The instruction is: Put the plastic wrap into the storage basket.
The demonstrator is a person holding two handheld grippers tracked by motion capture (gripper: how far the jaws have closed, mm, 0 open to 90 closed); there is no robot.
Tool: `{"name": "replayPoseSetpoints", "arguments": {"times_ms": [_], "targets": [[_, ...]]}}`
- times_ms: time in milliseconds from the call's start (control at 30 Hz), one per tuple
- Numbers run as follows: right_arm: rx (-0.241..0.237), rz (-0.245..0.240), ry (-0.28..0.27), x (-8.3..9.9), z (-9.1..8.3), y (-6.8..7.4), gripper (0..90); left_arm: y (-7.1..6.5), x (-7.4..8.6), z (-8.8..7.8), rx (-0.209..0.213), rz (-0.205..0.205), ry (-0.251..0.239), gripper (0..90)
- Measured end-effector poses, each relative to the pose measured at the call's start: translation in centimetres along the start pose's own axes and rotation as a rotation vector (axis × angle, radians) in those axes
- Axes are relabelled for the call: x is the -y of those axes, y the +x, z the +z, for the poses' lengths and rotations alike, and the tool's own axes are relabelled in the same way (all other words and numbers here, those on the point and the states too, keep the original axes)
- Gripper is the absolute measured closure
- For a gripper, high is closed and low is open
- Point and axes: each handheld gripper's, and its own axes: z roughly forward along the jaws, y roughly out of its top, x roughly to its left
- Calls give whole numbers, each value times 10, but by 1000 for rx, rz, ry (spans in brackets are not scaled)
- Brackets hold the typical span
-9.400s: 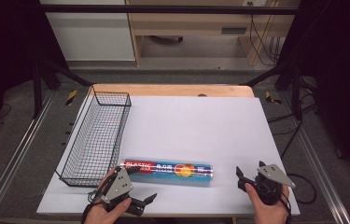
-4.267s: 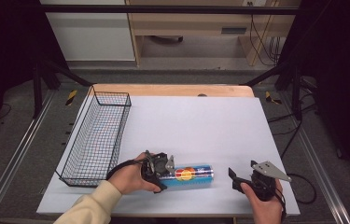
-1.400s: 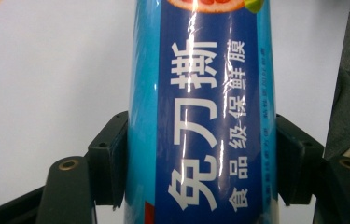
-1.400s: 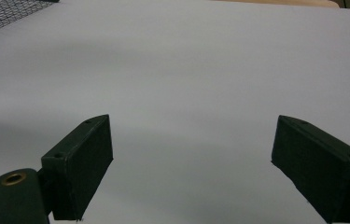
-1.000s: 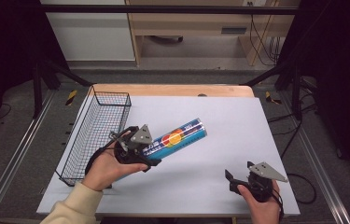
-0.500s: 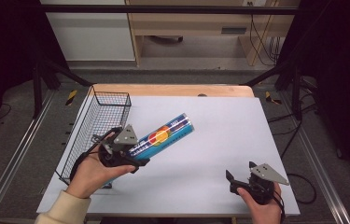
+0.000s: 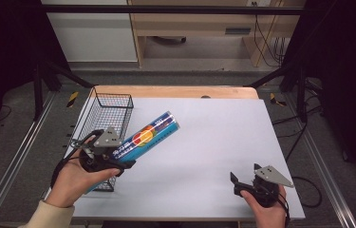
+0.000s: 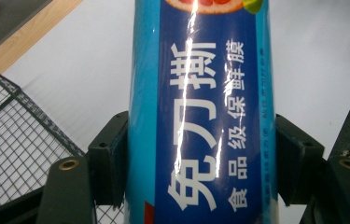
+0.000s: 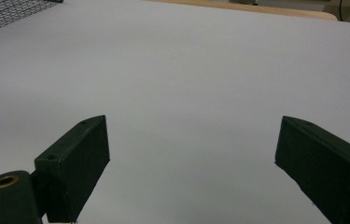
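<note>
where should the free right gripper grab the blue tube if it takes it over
Probably the raised far end of the tube, from the right, jaws across its width. The left gripper clamps the near end and the basket blocks the left; the right gripper is open.

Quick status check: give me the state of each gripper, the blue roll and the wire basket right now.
Left gripper: shut on the cling film box, held above the table's near left.
Cling film box: lifted, tilted, far end pointing up and away; jaws clamp its near part.
Right gripper: open, nothing between its jaws, low at the near right.
Wire basket: upright on the table's left, appears empty.
</note>
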Motion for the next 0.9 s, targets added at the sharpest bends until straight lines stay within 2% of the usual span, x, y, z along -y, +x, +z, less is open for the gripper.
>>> {"name": "replayPoseSetpoints", "arguments": {"times_ms": [333, 500, 667, 900], "targets": [[5, -2, 2, 1, 0, 0, 102, 0, 2, -10, -10, 7, -1, 322], [3, 0, 8, 1, 1, 1, 95, 2, 5, -10, -8, -12, -7, 322], [4, 1, 8, 1, 1, 1, 95, 3, 8, -15, -17, -15, -3, 321], [5, 8, 13, 0, 1, 1, 96, 2, 11, -20, -50, -42, -9, 322]]}}
